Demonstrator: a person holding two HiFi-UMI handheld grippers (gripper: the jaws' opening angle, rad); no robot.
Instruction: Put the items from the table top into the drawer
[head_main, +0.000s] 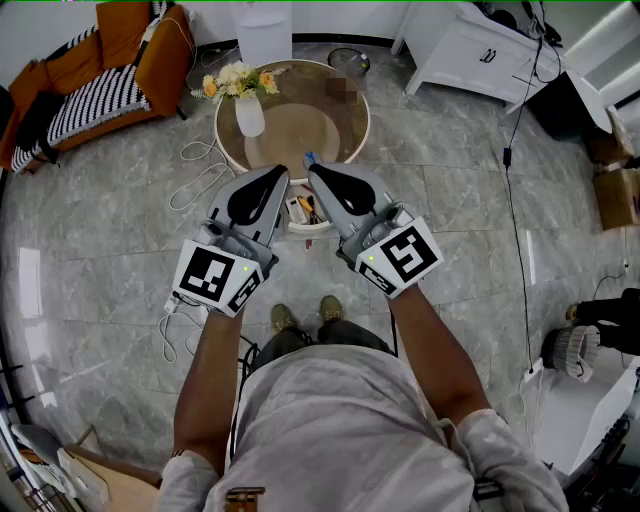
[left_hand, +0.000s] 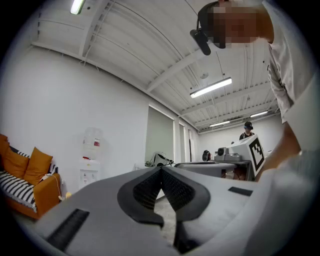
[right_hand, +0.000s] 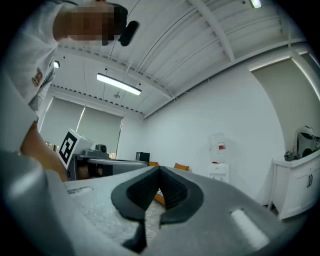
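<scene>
The round glass-topped table (head_main: 345, 140) stands ahead of me on the grey floor. On it are a white vase of flowers (head_main: 248, 110) and a small blue item (head_main: 308, 158) at the near rim. Under the near rim a white drawer (head_main: 322, 226) stands pulled out, with small items (head_main: 304, 208) inside. My left gripper (head_main: 283, 170) (left_hand: 161, 169) and right gripper (head_main: 313, 170) (right_hand: 159, 170) are held level side by side above the drawer. Both are shut, tips touching, with nothing between them. Each gripper view shows only the room's walls and ceiling beyond the jaws.
An orange and striped sofa (head_main: 95, 80) stands at the far left. A white cabinet (head_main: 480, 55) is at the far right, with a cable (head_main: 512, 200) across the floor and cardboard boxes (head_main: 618, 190) at the right edge. White cables (head_main: 200, 170) lie left of the table.
</scene>
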